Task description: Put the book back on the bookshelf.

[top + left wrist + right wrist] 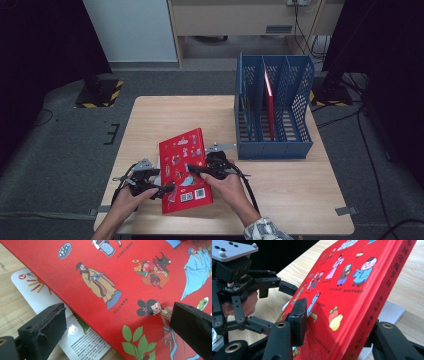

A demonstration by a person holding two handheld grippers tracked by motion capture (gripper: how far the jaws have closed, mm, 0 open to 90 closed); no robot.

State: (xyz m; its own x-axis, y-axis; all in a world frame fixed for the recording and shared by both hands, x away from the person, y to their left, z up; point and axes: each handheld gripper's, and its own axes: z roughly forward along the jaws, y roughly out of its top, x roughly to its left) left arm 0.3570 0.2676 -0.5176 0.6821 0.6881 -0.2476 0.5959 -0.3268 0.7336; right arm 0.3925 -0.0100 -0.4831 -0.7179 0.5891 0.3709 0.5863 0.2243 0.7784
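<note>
A red hardback picture book is tilted up off the wooden table at the front. My right gripper clamps its spine edge. In the right gripper view, one pad presses on the illustrated cover and the other jaw sits behind the spine. My left gripper is at the book's opposite long edge. Its jaws stand wide apart there, one over the cover and one beside the edge, neither pressing. A white printed booklet lies on the table under the book.
A blue slotted file rack stands at the table's back right with a thin red book upright in a middle slot. Bare wood stretches behind the book and to the front right. Dark stands and cables flank the table on the floor.
</note>
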